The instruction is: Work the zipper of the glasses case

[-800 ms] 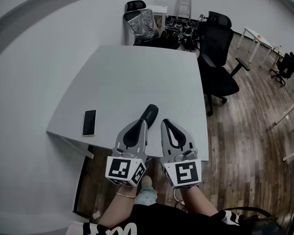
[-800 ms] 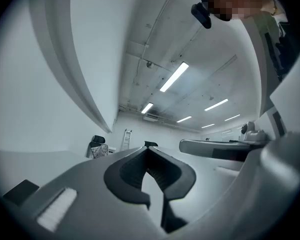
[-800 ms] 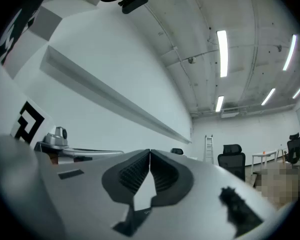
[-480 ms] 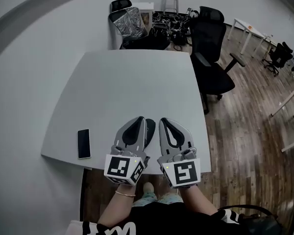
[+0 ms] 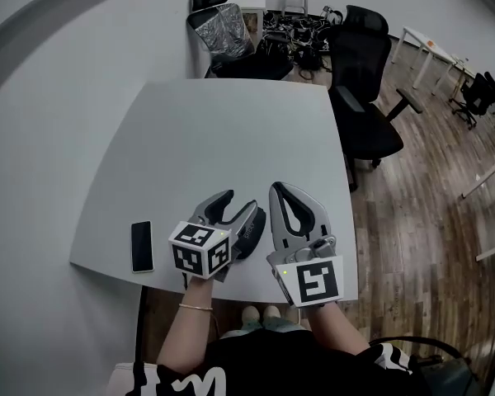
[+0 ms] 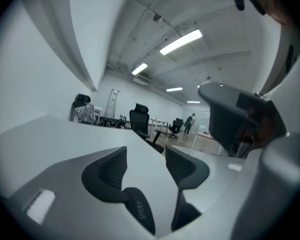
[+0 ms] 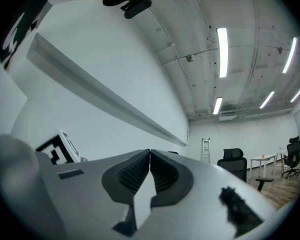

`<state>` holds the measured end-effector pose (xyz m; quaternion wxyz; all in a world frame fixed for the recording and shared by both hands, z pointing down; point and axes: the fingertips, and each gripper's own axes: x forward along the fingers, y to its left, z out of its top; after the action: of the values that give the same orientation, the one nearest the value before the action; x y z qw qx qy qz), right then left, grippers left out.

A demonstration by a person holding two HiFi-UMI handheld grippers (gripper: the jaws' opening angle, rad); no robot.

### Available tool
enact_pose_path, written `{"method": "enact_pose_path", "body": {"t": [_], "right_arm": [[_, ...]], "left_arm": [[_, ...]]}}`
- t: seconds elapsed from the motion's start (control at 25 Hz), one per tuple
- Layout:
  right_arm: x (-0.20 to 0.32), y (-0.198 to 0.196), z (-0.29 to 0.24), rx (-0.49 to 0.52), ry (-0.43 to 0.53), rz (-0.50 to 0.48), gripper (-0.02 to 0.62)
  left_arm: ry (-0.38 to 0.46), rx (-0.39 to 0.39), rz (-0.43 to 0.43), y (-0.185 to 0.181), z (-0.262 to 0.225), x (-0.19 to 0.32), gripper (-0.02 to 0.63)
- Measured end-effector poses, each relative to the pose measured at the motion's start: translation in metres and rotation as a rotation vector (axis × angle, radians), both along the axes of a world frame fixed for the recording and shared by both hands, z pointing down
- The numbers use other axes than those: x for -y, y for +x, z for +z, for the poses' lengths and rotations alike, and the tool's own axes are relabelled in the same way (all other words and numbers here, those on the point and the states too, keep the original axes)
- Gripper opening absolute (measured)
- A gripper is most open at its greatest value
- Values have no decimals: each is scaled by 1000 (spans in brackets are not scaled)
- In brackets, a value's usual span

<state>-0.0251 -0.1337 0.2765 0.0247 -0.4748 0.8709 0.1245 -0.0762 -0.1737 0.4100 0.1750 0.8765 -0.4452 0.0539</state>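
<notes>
The black glasses case lies on the grey table near its front edge. My left gripper is rolled onto its side over the case, and its jaws stand apart. In the left gripper view the case lies low between the left gripper's two dark pads, and the ribbed tips do not press on it. Just right of the case, my right gripper is shut with nothing between its pads. The right gripper view shows that gripper with its ribbed tips touching. I cannot see the zipper.
A dark phone lies at the table's front left corner. A black office chair stands at the table's right side on the wood floor. A foil-wrapped object and cluttered gear stand behind the table's far edge.
My left gripper has rolled to the left, its marker cube has turned, and its jaws have come apart over the case. The right gripper has stayed shut and has hardly moved.
</notes>
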Motion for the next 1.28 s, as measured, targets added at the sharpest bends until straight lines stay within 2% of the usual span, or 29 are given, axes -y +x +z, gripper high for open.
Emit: {"method": "enact_pose_path", "body": {"t": [0.2, 0.32, 0.44, 0.48, 0.6, 0.76, 0.88, 1.04, 1.08, 1.2, 1.28], "right_arm": [[6, 4, -3, 0, 17, -20, 6], [11, 10, 2, -15, 5, -19, 7], [16, 15, 9, -21, -16, -11, 8], [18, 17, 10, -21, -19, -9, 6], [21, 23, 12, -16, -26, -4, 6], [29, 26, 17, 17, -49, -7, 7], [30, 25, 17, 6, -39, -15, 7], [30, 24, 14, 1, -18, -21, 6], [31, 25, 14, 3, -17, -19, 6], [32, 31, 14, 9, -16, -6, 6], [35, 35, 13, 18, -17, 5, 7]], "left_arm": [[-388, 77, 176, -11, 103, 19, 245], [-527, 91, 262, -5, 144, 19, 259], [-611, 110, 281, 0, 171, 19, 285], [-631, 107, 288, 3, 176, 18, 321], [-652, 109, 309, 17, 182, 12, 338], [-635, 207, 321, 39, 187, 6, 351], [-631, 273, 331, 55, 192, 1, 369], [-707, 223, 352, 75, 203, -10, 368], [-713, 234, 354, 76, 207, -12, 366], [-669, 357, 377, 77, 215, -16, 342], [-652, 391, 381, 78, 216, -16, 344]]}}
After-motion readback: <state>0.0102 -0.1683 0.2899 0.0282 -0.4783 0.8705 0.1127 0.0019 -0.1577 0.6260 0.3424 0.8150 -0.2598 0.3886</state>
